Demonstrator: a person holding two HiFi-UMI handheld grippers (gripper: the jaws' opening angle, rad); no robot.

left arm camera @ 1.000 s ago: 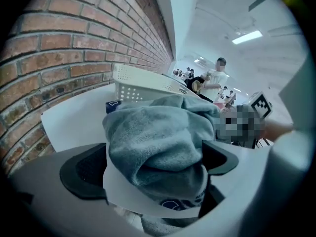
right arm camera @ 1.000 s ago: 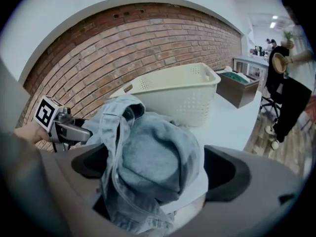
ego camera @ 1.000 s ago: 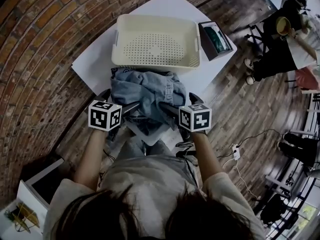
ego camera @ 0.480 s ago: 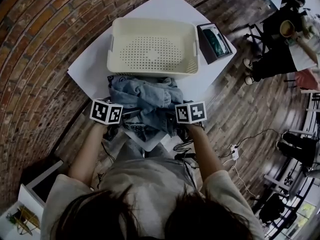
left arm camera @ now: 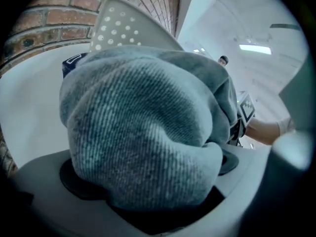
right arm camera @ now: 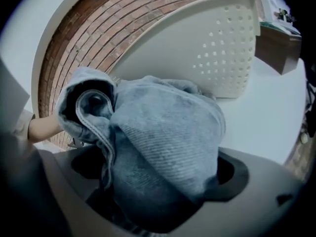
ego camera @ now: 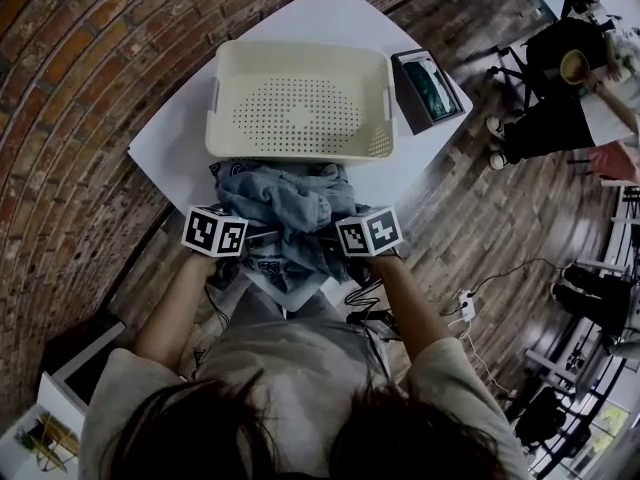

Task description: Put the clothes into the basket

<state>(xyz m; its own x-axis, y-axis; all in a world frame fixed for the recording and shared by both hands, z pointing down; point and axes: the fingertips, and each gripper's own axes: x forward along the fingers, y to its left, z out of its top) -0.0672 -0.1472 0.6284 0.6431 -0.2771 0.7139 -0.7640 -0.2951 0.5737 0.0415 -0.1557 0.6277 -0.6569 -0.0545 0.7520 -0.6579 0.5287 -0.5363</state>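
Note:
A bundle of faded blue denim clothes [ego camera: 290, 200] hangs between my two grippers just in front of the cream perforated basket [ego camera: 300, 63], which holds nothing. My left gripper [ego camera: 240, 230] is shut on the bundle's left side; the denim [left arm camera: 148, 132] fills that gripper's view and hides the jaws. My right gripper [ego camera: 340, 230] is shut on the right side, where folded denim [right arm camera: 163, 142] bulges out of the jaws. The basket wall [right arm camera: 222, 48] rises just beyond the cloth.
The basket stands on a white table [ego camera: 180, 128] set against a curved brick floor pattern. A dark open box [ego camera: 428, 86] with a green thing inside sits right of the basket. A seated person [ego camera: 560, 88] is at the far right. Cables lie on the floor [ego camera: 465, 303].
Both grippers have drawn closer together and moved a little toward the basket, bunching the denim into a tighter bundle. The basket sits slightly farther left in view.

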